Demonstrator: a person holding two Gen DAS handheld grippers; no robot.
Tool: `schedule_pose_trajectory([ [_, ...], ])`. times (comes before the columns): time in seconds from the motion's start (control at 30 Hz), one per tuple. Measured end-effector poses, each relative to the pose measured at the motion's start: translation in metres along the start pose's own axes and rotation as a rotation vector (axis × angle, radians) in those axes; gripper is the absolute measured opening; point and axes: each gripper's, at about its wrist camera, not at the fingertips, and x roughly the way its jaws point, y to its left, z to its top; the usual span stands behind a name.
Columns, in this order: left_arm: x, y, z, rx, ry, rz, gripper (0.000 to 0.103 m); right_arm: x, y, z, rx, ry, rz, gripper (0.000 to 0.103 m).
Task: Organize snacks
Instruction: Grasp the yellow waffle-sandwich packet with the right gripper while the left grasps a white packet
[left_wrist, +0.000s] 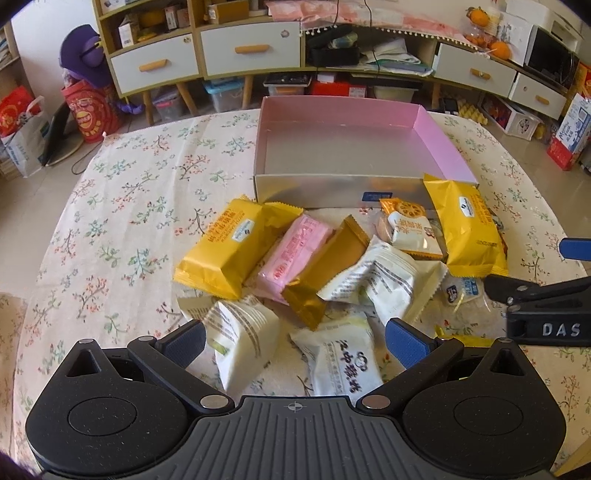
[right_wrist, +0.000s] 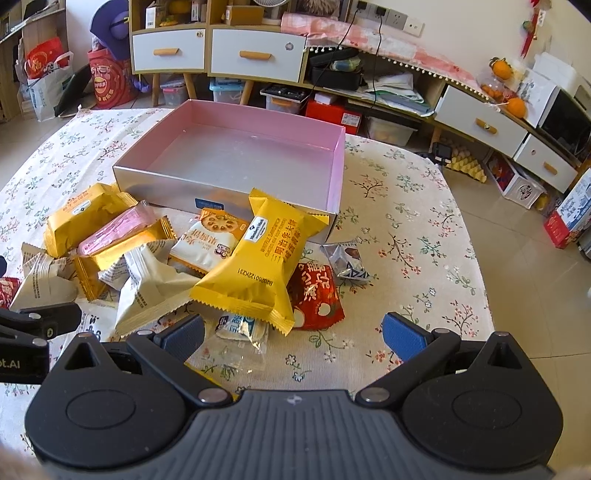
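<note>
An empty silver box with a pink inside (left_wrist: 332, 184) (right_wrist: 155, 181) stands on the flowered tablecloth. In front of it lies a pile of wrapped snacks: yellow packets (left_wrist: 221, 247) (right_wrist: 258, 262), a pink one (left_wrist: 295, 251), a gold one (left_wrist: 325, 266), white ones (left_wrist: 243, 339) (right_wrist: 151, 288), a red one (right_wrist: 317, 295) and a silver one (right_wrist: 347, 260). My left gripper (left_wrist: 295, 341) is open and empty, just above the near white packets. My right gripper (right_wrist: 293, 332) is open and empty, in front of the yellow and red packets.
The round table (left_wrist: 110, 192) drops off on all sides. Behind it stand cabinets with drawers (left_wrist: 251, 51), storage boxes and bags on the floor (left_wrist: 88, 110). The right gripper's body shows at the right of the left wrist view (left_wrist: 546, 314).
</note>
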Motion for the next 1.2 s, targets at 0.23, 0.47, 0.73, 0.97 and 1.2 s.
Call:
schedule_pose_trajectory([
  [0.23, 0.015, 0.010, 0.015, 0.044, -0.005, -0.044, 0.103, 0.012, -0.014, 0.013, 0.039, 0.026, 0.076, 0.102],
  [0.47, 0.020, 0.013, 0.026, 0.036, -0.004, -0.164, 0.102, 0.024, -0.032, 0.026, 0.160, 0.054, 0.219, 0.097],
  [0.73, 0.030, 0.004, 0.032, -0.080, 0.040, -0.261, 0.096, 0.044, -0.045, 0.038, 0.320, 0.111, 0.340, 0.080],
  [0.97, 0.050, -0.007, 0.037, -0.214, 0.093, -0.266, 0.080, 0.052, -0.046, 0.041, 0.380, 0.137, 0.356, 0.069],
  [1.2, 0.058, -0.021, 0.040, -0.288, 0.094, -0.202, 0.077, 0.056, -0.043, 0.044, 0.379, 0.139, 0.342, 0.065],
])
